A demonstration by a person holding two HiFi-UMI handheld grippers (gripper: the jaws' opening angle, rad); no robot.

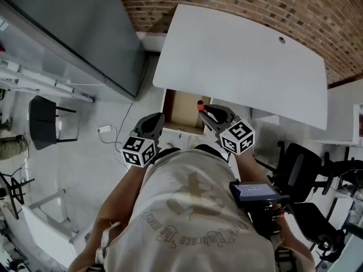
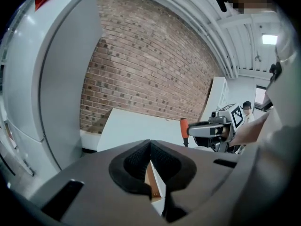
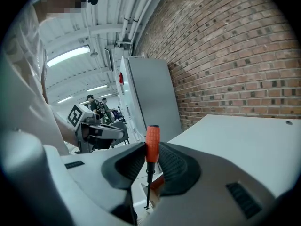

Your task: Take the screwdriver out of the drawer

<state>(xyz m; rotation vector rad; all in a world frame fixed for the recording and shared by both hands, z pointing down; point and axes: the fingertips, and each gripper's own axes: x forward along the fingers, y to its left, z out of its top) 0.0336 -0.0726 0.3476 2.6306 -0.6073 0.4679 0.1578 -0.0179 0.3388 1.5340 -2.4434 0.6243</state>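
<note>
Right claw [image 3: 152, 150] clamped on upright orange-handled screwdriver [image 3: 152, 139], shaft hanging below its jaws, open drawer [image 1: 182, 110] beneath, left claw [image 2: 150, 146] alongside, pinched shut and empty, white table [image 1: 244, 61] ahead

In the head view only the orange handle end of the screwdriver [image 1: 199, 103] shows; its shaft is hidden behind the right gripper [image 1: 207, 111]. The drawer [image 1: 182, 107] is partly covered by the bench [image 1: 244, 55] top, the left gripper [image 1: 157, 119] and the right one. In the left gripper view it is a mere sliver. The people [image 3: 96, 106] far off in the right gripper view are too small to make out.
</note>
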